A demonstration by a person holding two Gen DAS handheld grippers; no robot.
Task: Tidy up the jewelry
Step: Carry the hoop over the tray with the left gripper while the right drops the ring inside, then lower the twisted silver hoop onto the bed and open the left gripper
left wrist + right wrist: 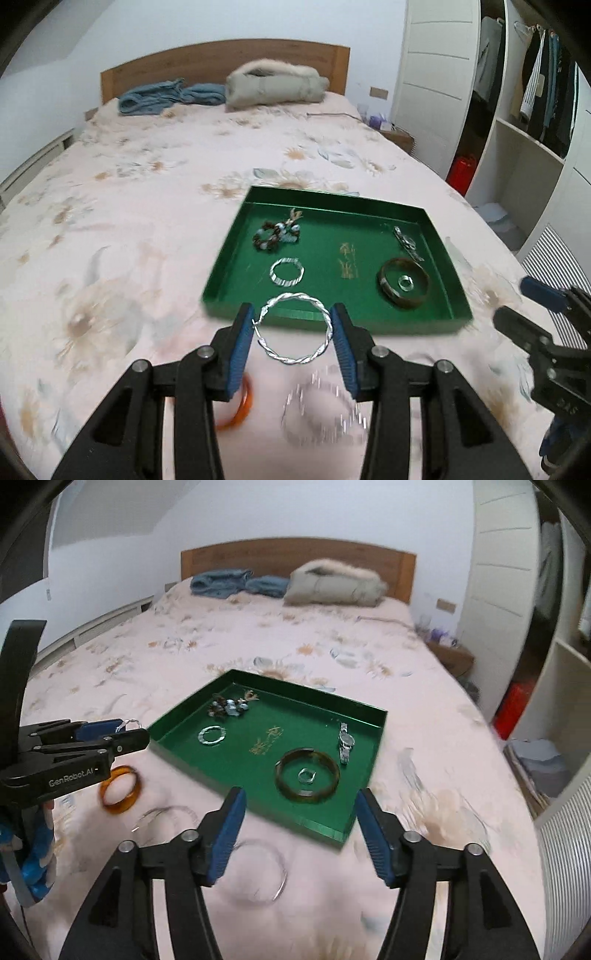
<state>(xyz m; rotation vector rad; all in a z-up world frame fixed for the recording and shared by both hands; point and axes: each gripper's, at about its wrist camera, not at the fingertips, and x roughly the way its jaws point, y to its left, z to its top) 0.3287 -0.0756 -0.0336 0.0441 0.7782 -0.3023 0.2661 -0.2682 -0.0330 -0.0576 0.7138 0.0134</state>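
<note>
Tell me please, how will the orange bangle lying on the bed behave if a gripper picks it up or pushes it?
The orange bangle keeps a clean round hoop shape, so it is probably stiff, not floppy. Its surface looks glossy, so it may slip between the fingers. It lies flat on the soft bedspread, so a push would likely slide or drag it rather than roll it.

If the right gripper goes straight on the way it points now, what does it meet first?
Probably the near edge of the green tray, ahead of the open right gripper. The brown bangle lies just behind; depth is unclear.
</note>
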